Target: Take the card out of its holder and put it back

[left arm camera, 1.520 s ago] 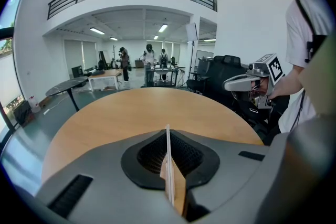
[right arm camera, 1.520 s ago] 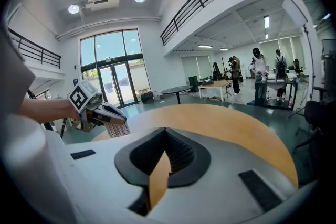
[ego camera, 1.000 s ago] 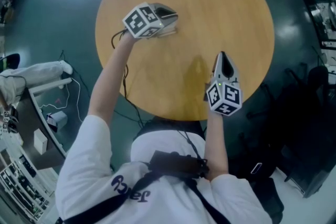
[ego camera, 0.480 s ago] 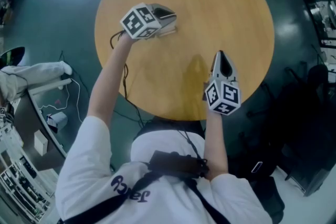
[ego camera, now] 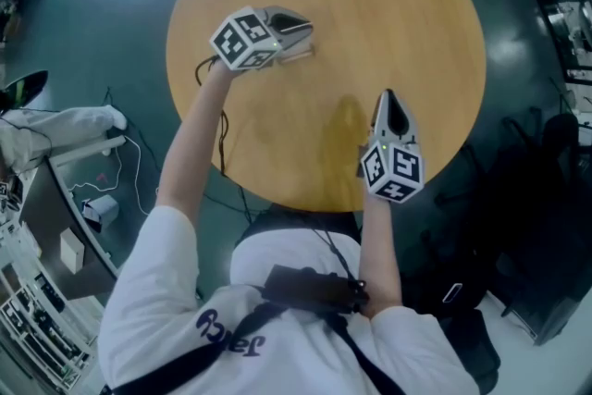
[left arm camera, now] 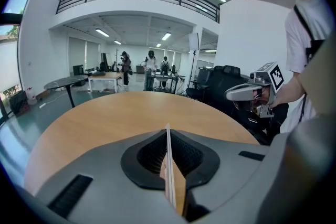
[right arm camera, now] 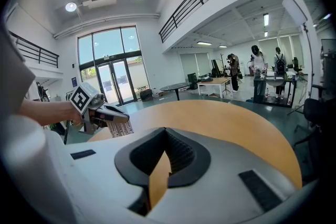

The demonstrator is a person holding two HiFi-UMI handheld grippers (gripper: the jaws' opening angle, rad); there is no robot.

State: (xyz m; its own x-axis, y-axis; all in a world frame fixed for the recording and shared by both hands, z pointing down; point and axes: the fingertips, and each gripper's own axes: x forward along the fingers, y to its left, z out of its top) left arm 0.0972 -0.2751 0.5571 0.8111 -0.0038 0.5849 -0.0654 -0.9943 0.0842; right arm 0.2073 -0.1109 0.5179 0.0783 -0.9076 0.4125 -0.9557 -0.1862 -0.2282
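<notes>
My left gripper hovers over the far left part of the round wooden table, shut on a thin white printed card. In the left gripper view the card stands edge-on between the closed jaws. The right gripper view shows that gripper with the card hanging below its tips. I cannot make out a separate holder. My right gripper is over the table's near right edge, jaws together with nothing in them; it also shows in the left gripper view.
A dark glossy floor surrounds the table. A desk with white cloth and cables stands at the left, and dark chairs at the right. Far behind, people stand at tables in the hall.
The left gripper has turned very slightly with the card still in it. The right gripper has not moved.
</notes>
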